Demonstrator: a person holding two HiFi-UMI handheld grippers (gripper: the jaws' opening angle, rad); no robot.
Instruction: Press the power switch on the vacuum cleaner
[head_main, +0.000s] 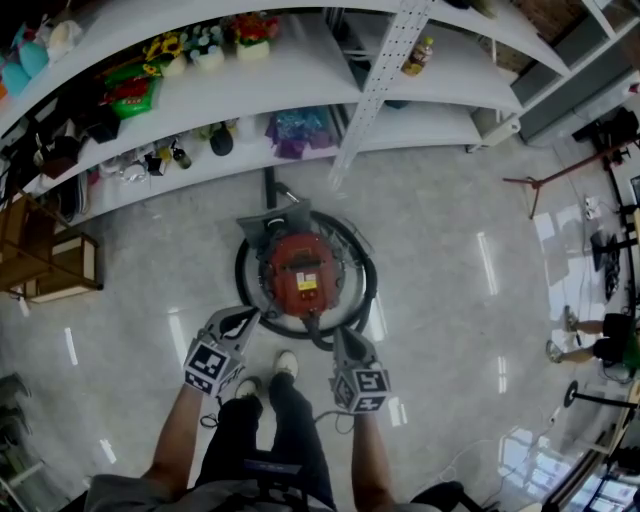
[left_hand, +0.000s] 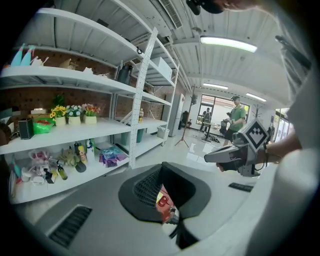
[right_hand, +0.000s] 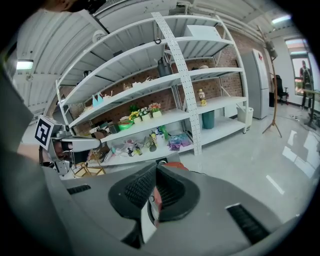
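The red vacuum cleaner (head_main: 301, 276) stands on the floor in front of my feet, with its black hose (head_main: 243, 283) coiled round it. My left gripper (head_main: 243, 319) hangs just left of its near side, jaws together, nothing held. My right gripper (head_main: 341, 337) hangs just right of its near side, also shut and empty. In the left gripper view a sliver of the red vacuum cleaner (left_hand: 163, 206) shows through the slit between the left gripper's (left_hand: 167, 211) pads; the right gripper (left_hand: 239, 152) floats at the right. In the right gripper view the right gripper (right_hand: 151, 201) is closed, and the left gripper (right_hand: 67, 144) shows at the left.
White shelves (head_main: 300, 75) with flowers, bottles and toys run behind the vacuum. A wooden stool (head_main: 55, 268) stands at the left. At the far right stand a tripod (head_main: 560, 180) and a person (head_main: 600, 348). My shoes (head_main: 285, 364) are close behind the vacuum.
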